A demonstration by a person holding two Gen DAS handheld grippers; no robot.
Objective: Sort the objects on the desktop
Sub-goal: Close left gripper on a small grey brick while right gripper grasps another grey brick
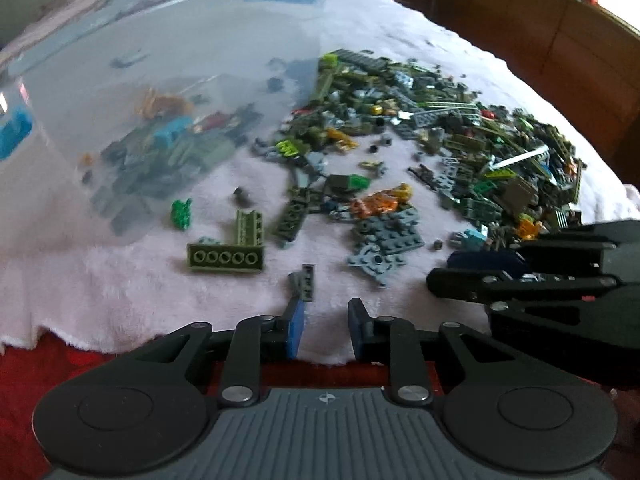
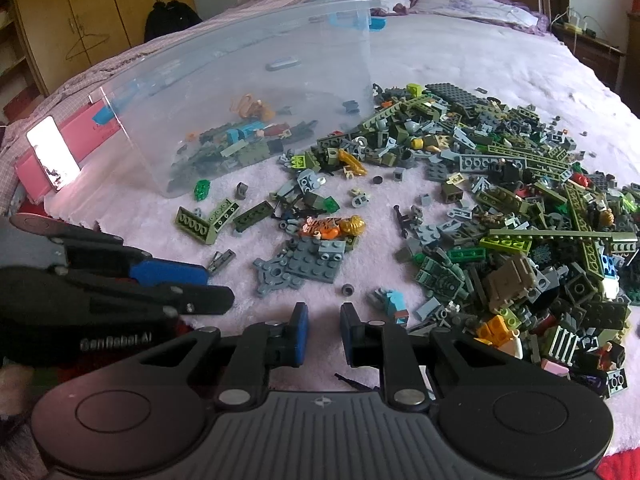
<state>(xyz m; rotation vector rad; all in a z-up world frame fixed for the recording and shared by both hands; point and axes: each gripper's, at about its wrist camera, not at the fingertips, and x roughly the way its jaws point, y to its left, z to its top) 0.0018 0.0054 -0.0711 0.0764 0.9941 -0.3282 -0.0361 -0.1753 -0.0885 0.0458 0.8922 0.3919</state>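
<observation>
With jaws apart and empty, the left gripper and right gripper were held low over a pink blanket where toy bricks lay heaped beside a clear plastic bin holding a few pieces.

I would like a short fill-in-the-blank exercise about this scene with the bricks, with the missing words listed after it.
1. The clear plastic bin lies tipped on its ____.
2. The big pile of bricks rests on a ____ fluffy blanket.
3. The left gripper and the right gripper both hold ____.
4. The orange tiger figure lies ____ the bin.

Missing words: side; pink; nothing; outside
</observation>
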